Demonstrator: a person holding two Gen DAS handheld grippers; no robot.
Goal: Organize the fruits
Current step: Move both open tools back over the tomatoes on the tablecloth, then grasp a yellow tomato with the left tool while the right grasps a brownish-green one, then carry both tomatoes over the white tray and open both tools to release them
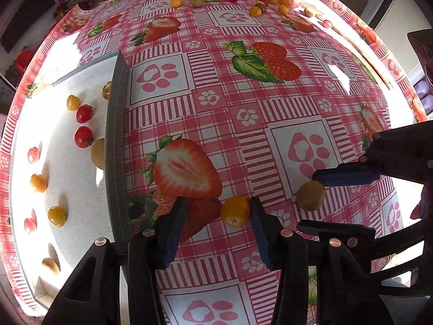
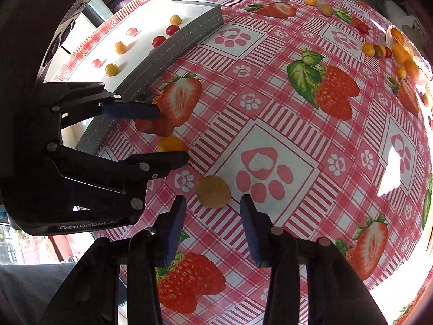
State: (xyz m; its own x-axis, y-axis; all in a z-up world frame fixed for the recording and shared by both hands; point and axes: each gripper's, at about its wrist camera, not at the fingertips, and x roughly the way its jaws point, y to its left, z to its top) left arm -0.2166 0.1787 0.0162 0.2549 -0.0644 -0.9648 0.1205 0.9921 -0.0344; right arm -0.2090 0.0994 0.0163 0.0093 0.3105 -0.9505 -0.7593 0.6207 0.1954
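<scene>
In the left wrist view, the left gripper (image 1: 217,211) is seen wide open, with nothing gripped. A yellow cherry tomato (image 1: 235,211) lies on the tablecloth (image 1: 270,124) between the blue pads, touching or nearly touching the right-hand pad while the other pad stands well apart from it. If the jaws are closed from here, the round fruit is likely to be pushed sideways before it is pinched, and it may be rolled out of the gap. Just beside it, the right gripper (image 1: 319,200) is seen around a duller olive-yellow tomato (image 1: 310,195); a collision between the two tools is a real risk, since they are crowded together. The grey-edged tray (image 1: 116,146) with sorted red and yellow tomatoes is seen to the left.

In the right wrist view, the right gripper (image 2: 213,208) is likewise held open and empty. The olive-yellow tomato (image 2: 213,191) is placed near the tips, slightly ahead of the pads rather than deep between them. A shallow grip could let the smooth fruit be squeezed forward out of the jaws; too hard a squeeze could burst it. The left gripper (image 2: 167,132) is seen close by over its yellow cherry tomato (image 2: 170,144), beside the tray (image 2: 173,46). More loose fruit is seen near a bowl (image 2: 406,51) far off.
</scene>
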